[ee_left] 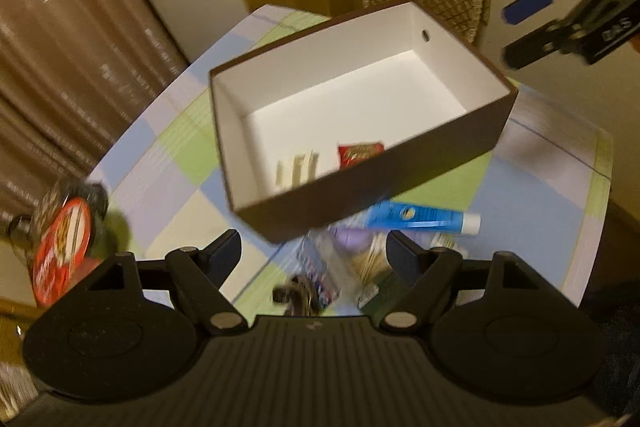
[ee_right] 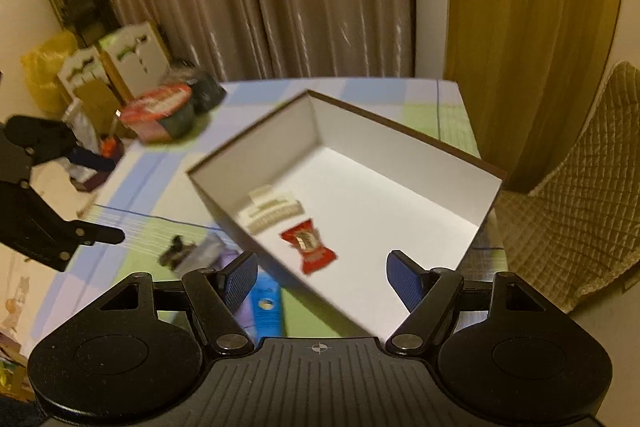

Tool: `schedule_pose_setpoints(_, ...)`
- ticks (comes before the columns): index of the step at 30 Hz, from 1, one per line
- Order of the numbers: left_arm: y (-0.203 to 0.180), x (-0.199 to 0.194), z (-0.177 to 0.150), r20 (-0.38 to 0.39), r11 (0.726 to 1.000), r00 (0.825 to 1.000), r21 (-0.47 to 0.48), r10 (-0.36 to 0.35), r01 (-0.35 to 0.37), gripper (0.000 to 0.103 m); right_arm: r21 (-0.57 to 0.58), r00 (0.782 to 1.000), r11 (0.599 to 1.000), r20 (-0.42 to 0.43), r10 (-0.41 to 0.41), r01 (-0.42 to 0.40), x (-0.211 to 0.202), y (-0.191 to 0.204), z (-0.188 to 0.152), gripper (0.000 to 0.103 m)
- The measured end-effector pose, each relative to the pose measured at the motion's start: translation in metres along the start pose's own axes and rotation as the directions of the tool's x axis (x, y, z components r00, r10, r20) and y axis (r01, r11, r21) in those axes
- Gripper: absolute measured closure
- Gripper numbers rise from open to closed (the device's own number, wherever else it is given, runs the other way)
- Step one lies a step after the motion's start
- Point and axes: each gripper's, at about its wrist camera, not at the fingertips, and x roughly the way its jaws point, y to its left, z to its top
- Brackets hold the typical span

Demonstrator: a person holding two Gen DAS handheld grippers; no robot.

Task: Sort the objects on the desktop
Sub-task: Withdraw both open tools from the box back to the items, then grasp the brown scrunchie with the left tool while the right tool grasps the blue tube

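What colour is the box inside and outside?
The box is white inside and dark brown outside; the left wrist view shows it best.

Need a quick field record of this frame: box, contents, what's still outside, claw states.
box: brown box, white inside, open top, on checked tablecloth
in box: cream hair clip; red snack packet
outside box: blue tube near the box's front side; small blurred pile beside the tube, items not identifiable
table edge: red-lidded tub
left claw: open, empty, over the pile
right claw: open, empty, over the box's near edge
image: motion blur in both views
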Motion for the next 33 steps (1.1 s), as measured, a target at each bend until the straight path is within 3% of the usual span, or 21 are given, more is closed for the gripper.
schedule_pose_setpoints(5,-0.005,-0.005,-0.036,-0.027,0.997,0.998,-0.044,0.055,-0.056,0.026,0.014,0.997,0.997,0.046,0.07,-0.07,-0.015,0.018,-0.027,0.029)
schedule_pose_setpoints(12,-0.011,-0.001,-0.082,-0.064,0.982,0.997,-0.178,0.051,-0.062,0.026,0.079,0.991,0.99,-0.045,0.124,-0.12,0.009,0.032,-0.065,0.029)
schedule_pose_setpoints(22,-0.009,0.021,-0.105,-0.094,0.95,0.995,-0.308,0.022,-0.05,0.026,0.164,0.989,0.985,-0.128,0.072,-0.051,0.057,0.03,-0.096,0.029)
schedule_pose_setpoints(33,0.005,0.049,-0.103,-0.114,0.958,0.993,-0.285,0.008,-0.041,0.026,0.008,0.981,1.0,-0.193,0.013,-0.012,0.105,0.034,-0.104,0.029)
